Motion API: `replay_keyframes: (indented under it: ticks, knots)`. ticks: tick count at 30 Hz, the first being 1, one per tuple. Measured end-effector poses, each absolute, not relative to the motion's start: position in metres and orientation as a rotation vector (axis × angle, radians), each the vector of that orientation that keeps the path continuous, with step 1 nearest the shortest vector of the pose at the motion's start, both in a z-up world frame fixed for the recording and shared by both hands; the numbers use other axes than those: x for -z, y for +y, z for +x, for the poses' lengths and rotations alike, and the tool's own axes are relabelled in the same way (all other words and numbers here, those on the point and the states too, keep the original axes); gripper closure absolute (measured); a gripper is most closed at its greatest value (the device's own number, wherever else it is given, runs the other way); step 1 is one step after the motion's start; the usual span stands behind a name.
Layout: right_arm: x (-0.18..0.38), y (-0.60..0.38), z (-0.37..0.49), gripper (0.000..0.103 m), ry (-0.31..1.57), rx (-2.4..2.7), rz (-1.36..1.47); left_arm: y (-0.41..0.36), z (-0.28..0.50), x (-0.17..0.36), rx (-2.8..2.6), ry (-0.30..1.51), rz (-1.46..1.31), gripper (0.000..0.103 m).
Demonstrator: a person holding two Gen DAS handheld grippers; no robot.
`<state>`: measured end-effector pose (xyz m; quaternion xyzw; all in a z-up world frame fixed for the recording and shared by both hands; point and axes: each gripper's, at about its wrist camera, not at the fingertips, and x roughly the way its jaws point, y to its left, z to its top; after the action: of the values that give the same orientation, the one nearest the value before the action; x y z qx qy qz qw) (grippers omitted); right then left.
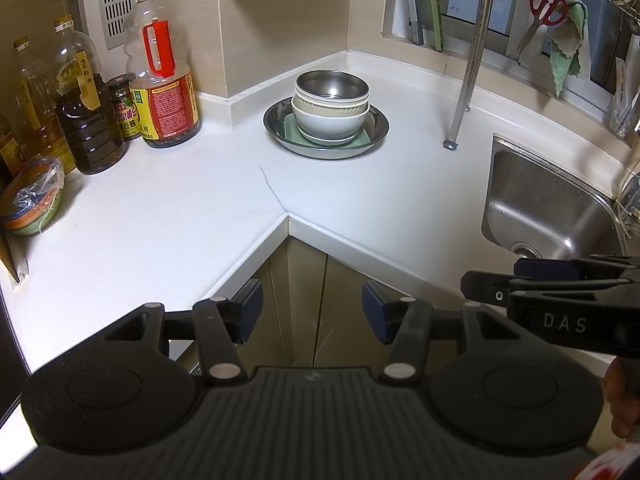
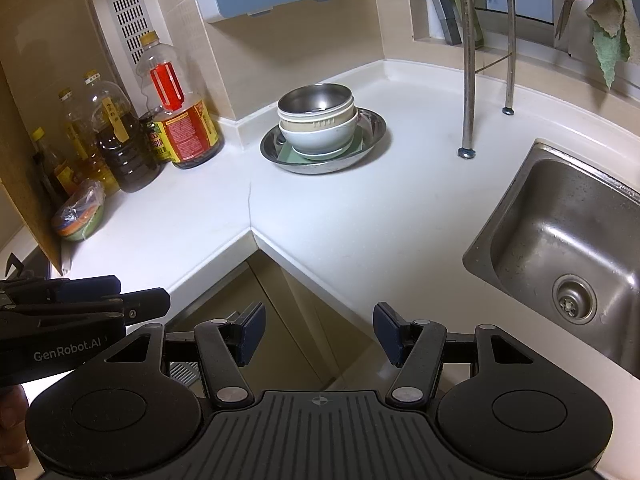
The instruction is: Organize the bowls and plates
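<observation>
stacked bowls (image 1: 331,110) sit well beyond both empty, parted claws.

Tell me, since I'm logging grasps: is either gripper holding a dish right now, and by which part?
Nothing is held. The left gripper and right gripper are both open and empty, short of the stacked bowls.

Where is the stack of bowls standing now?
The stack of bowls stands in the wide steel basin at the white counter's back corner, between the oil bottles and the steel sink.
</observation>
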<state>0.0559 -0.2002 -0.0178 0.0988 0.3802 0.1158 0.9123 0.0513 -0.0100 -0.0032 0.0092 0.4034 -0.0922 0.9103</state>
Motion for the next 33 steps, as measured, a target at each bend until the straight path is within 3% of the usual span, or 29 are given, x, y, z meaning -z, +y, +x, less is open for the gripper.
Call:
replay_keyframes:
  ticks: [33]
  knots:
    - [0.0176, -0.2095, 0.0633, 0.043, 0.789, -0.237, 0.209, -0.0149, 0.0539, 0.0034, 0.190, 0.833, 0.018, 0.051]
